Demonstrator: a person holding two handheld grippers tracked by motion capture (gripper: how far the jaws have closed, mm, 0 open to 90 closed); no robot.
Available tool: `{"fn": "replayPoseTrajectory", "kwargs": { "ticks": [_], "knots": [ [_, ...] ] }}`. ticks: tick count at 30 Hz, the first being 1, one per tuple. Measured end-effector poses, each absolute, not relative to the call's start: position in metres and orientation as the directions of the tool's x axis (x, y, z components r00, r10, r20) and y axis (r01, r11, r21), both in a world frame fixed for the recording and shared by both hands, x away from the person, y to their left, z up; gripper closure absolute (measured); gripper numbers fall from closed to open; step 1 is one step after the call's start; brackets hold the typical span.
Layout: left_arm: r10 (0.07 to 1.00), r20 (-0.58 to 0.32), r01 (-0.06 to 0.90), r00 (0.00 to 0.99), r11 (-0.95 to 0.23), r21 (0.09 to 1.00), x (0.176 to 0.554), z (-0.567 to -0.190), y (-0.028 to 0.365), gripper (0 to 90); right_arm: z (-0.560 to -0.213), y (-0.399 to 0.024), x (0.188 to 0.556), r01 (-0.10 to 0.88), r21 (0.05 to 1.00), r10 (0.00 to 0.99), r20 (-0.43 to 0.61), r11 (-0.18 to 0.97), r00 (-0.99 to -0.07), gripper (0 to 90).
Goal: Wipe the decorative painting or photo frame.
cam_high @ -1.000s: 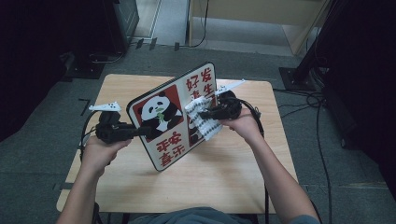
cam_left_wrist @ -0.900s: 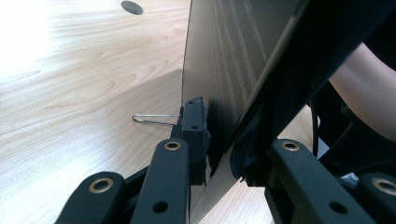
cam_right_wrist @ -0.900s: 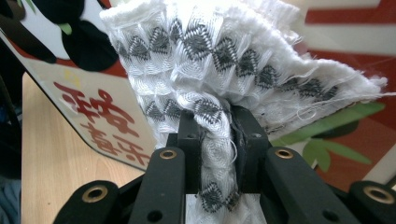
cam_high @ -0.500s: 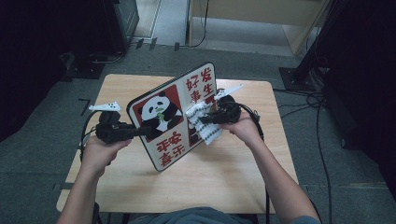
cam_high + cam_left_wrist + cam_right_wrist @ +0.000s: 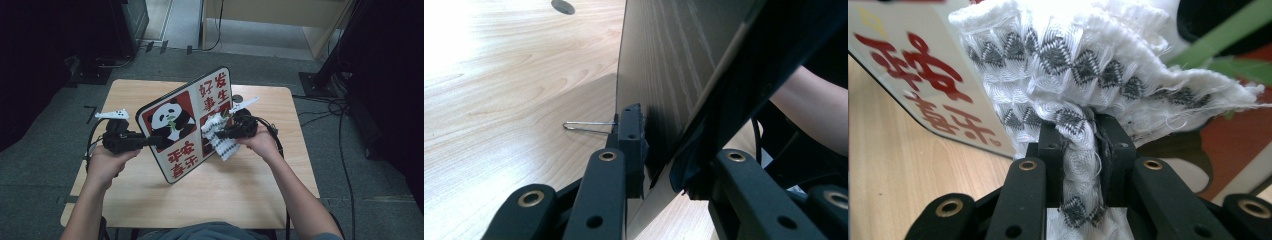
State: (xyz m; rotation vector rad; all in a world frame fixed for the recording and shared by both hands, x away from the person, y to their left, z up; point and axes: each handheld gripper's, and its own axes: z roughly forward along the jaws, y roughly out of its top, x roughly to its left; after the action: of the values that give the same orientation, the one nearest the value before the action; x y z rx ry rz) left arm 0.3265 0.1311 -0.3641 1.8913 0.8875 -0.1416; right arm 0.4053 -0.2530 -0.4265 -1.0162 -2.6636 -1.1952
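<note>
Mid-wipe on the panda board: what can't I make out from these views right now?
- High view: where the cloth meets the panda board is hidden under the bunched cloth.
- Left gripper view: the board's printed face is turned away.
- Right gripper view: the right tool pads are buried in cloth.
- Board's lower edge: contact with table unclear.

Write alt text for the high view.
A person at a wooden table holds a panda sign upright by its edge with the left tool, while the right tool presses a white patterned cloth against the sign's front.
</note>
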Motion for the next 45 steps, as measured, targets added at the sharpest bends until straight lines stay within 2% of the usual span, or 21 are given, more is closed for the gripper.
{"fn": "replayPoseTrajectory", "kwargs": {
  "ticks": [34, 45],
  "knots": [
    [0.504, -0.448, 0.619, 0.739, -0.244, 0.746, 0.327, -0.364, 0.129, 75.0, -0.476, -0.256, 0.401, 0.661, 0.552, 0.589, 0.337, 0.509, -0.735, 76.3],
    [0.51, -0.446, 0.621, 0.735, -0.245, 0.745, 0.326, -0.364, 0.129, 75.3, -0.477, -0.255, 0.4, 0.66, 0.539, 0.588, 0.333, 0.523, -0.737, 76.4]
  ]
}}
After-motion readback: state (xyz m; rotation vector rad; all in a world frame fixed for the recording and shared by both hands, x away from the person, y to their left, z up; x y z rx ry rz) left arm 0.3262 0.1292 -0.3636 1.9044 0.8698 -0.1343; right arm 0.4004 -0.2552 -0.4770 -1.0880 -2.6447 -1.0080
